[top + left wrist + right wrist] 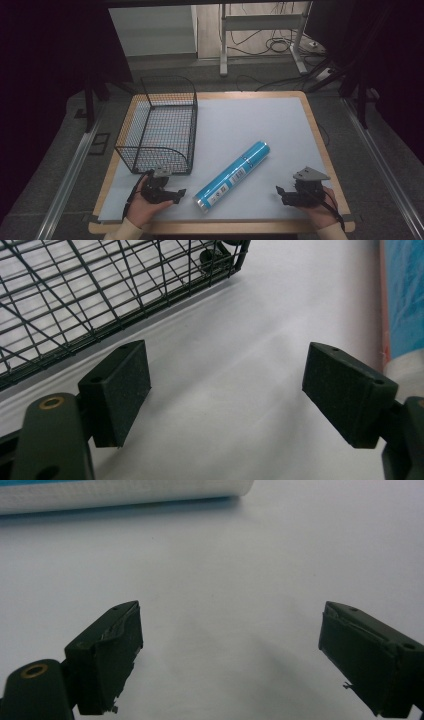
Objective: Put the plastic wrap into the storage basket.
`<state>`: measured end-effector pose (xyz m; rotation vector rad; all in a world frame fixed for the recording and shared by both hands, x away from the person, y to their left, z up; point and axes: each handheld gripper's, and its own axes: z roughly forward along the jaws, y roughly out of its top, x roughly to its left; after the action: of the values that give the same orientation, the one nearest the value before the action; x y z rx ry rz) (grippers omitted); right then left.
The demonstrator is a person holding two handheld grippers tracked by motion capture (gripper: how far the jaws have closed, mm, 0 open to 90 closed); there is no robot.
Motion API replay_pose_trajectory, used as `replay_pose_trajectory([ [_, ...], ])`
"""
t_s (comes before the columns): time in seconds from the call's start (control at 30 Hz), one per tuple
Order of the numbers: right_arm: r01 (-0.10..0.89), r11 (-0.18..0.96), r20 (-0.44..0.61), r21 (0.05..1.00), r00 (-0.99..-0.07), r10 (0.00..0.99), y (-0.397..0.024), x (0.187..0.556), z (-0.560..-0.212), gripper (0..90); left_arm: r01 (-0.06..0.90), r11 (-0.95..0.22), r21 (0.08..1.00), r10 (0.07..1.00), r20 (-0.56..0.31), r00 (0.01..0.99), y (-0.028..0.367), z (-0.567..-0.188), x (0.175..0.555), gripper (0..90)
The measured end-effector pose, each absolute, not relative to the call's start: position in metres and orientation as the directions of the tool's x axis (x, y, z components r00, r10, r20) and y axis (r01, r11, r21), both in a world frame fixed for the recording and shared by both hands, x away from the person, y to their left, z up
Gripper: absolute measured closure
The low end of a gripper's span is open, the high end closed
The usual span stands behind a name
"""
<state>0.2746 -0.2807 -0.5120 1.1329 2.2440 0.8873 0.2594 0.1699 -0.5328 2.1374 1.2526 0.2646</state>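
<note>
The long blue cylindrical tube with a white printed label (232, 175) lies on its side on the white mat (250, 120), slanting from a near end at about seven o'clock to a far end at about one o'clock, just in front of centre. Nothing grips it.

The left gripper (176, 195) sits at the tube's nine o'clock, close to its near end but apart from it, held low over the mat. Its jaws stand wide apart with only bare mat between them; the pads touch nothing. The right gripper (281, 193) is at the tube's three o'clock, well apart from it, jaws likewise spread wide and empty.

The left gripper view (225, 400) adds what the high view cannot: the tube's blue wall and pale end (405, 305) sit just outside the right-hand jaw, and the bottom rail of the black wire mesh basket (90, 295) runs just beyond the left-hand jaw. The right gripper view (230, 655) shows the tube's white end (125, 492) lying across the far side, with open mat before it.

The basket (160, 125) stands at the tube's ten o'clock, near the mat's left edge. Between tube and right gripper the mat is open; the wooden table edge (320, 150) frames the mat at three o'clock.
</note>
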Motion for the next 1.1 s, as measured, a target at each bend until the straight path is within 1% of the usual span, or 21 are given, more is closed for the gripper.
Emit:
replay_pose_trajectory([
  [0.63,0.522,0.457,-0.117,0.720,-0.558,0.822,-0.281,0.274,-0.511,11.0,0.706,-0.352,0.614,0.836,-0.133,0.532,0.169,-0.529,0.257,18.0],
  [0.77,0.521,0.458,-0.119,0.720,-0.558,0.822,-0.282,0.274,-0.510,11.0,0.700,-0.343,0.626,0.833,-0.141,0.535,0.168,-0.522,0.252,18.0],
  [1.1,0.519,0.462,-0.124,0.719,-0.558,0.820,-0.282,0.273,-0.509,11.7,0.667,-0.359,0.653,0.814,-0.131,0.565,0.161,-0.500,0.250,18.0],
])
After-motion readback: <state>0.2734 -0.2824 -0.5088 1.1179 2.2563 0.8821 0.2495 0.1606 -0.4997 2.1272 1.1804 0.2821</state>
